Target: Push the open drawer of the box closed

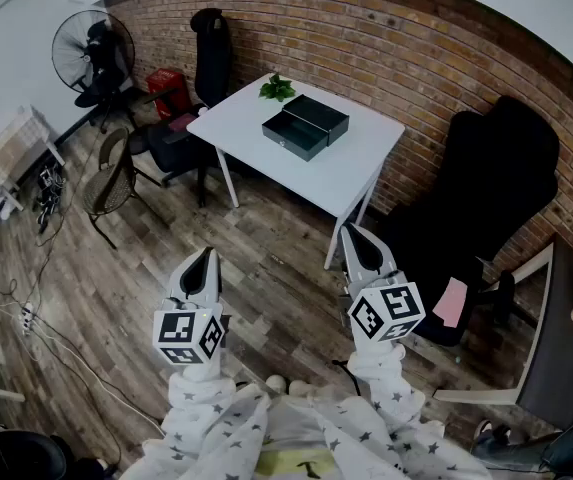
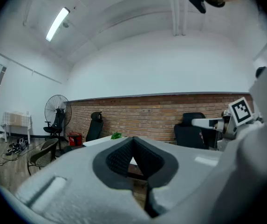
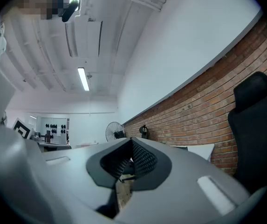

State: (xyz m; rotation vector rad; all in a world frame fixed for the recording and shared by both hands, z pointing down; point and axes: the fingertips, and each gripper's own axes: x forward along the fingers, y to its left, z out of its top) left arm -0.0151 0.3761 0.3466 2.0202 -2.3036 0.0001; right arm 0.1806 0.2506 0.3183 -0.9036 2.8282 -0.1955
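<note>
left gripper (image 1: 206, 256) + right gripper (image 1: 352, 233): both pinched closed, holding nothing | box (image 1: 320, 115) sits on the white table (image 1: 241, 118), well ahead of us | its open drawer (image 1: 292, 136) sticks out our way, leftish | we reckon right's nearer

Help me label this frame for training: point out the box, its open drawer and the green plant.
box (image 1: 322, 116), head view, on its black top.
open drawer (image 1: 292, 133), head view, on its inner floor.
green plant (image 1: 277, 89), head view, on its leaves.
</note>
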